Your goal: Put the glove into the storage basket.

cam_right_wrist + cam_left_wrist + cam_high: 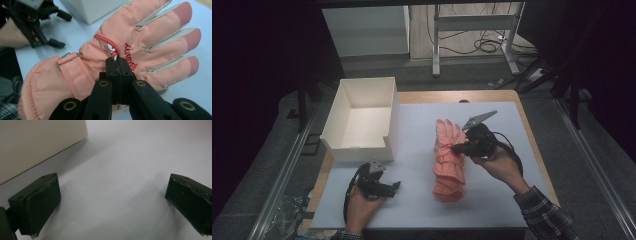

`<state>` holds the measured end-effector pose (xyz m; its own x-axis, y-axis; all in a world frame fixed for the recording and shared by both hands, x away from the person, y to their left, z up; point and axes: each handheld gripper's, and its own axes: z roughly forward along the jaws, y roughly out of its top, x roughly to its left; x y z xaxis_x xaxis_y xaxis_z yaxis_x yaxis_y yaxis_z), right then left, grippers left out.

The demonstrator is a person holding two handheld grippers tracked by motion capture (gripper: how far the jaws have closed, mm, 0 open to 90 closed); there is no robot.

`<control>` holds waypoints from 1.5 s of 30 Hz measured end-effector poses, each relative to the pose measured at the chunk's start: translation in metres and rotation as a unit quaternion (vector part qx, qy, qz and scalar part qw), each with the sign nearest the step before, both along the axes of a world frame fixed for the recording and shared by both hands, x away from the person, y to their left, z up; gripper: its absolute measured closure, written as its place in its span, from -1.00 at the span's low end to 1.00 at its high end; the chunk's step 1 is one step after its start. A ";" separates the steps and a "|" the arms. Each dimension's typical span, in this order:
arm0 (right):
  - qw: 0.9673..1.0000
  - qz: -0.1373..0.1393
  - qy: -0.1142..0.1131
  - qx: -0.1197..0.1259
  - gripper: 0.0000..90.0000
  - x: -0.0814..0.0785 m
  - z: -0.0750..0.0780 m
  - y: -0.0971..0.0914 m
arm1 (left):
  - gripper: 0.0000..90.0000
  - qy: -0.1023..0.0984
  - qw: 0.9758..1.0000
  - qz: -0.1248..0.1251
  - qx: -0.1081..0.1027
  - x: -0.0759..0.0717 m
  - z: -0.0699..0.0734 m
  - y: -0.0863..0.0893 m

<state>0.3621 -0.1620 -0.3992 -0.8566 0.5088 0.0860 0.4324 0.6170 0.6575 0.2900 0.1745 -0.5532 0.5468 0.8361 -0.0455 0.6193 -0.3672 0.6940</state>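
A pink ski glove [448,160] lies flat on the white table [412,165], fingers pointing away from me, to the right of an open white box [360,119]. My right gripper [117,65] has its jaws pressed together, tips on the glove's back. My left gripper [393,186] rests low near the box's front corner, jaws spread wide and holding nothing.
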 end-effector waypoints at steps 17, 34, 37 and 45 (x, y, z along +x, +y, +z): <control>0.999 -0.012 0.019 -0.034 0.98 0.000 -0.061 0.004 | -1.00 0.000 1.000 0.000 0.000 0.000 0.000 0.000; 0.999 -0.023 -0.010 0.022 0.37 -0.007 -0.056 -0.015 | -1.00 0.000 1.000 0.000 0.001 0.000 0.000 0.000; 0.999 -0.031 -0.026 0.028 0.33 -0.013 -0.051 -0.026 | -1.00 0.000 1.000 0.000 0.002 0.000 0.000 0.000; 0.997 -0.054 -0.039 0.037 0.32 -0.023 -0.062 -0.054 | -1.00 0.000 1.000 0.001 0.000 0.000 0.000 0.000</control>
